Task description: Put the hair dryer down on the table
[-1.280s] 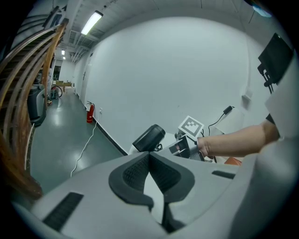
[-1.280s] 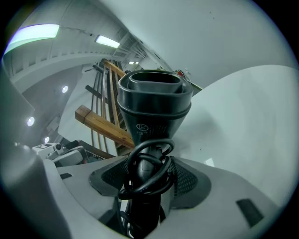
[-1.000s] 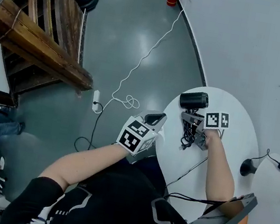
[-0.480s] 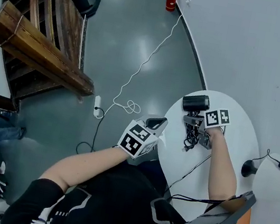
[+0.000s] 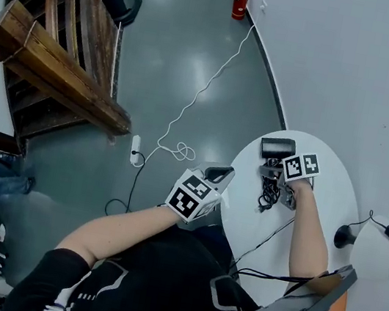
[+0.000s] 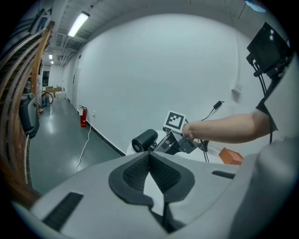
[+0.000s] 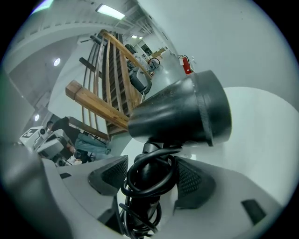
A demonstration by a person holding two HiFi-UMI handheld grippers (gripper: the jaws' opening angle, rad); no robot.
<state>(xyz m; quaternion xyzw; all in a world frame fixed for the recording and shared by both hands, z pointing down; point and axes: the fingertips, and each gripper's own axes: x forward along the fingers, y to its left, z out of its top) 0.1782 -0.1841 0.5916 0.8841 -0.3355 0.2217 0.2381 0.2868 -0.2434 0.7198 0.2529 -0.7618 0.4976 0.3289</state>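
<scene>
Right claw is clamped on the handle of a black hair dryer. Its two dark pads press the handle from either side. The dryer's black cord is coiled around the handle between them. The barrel sits crosswise above the claw, its wide end to the right in the right gripper view.

From the head view, the hair dryer is over the far left part of a round white counter, held out at the end of the person's right arm. Whether it touches the counter cannot be told.

The left claw has its jaws together with nothing between them. It hangs just beside the counter's left edge, over a grey floor.

On the floor, a white cable runs from a power strip toward a red fire extinguisher by the wall. A wooden railing stands to the left.
</scene>
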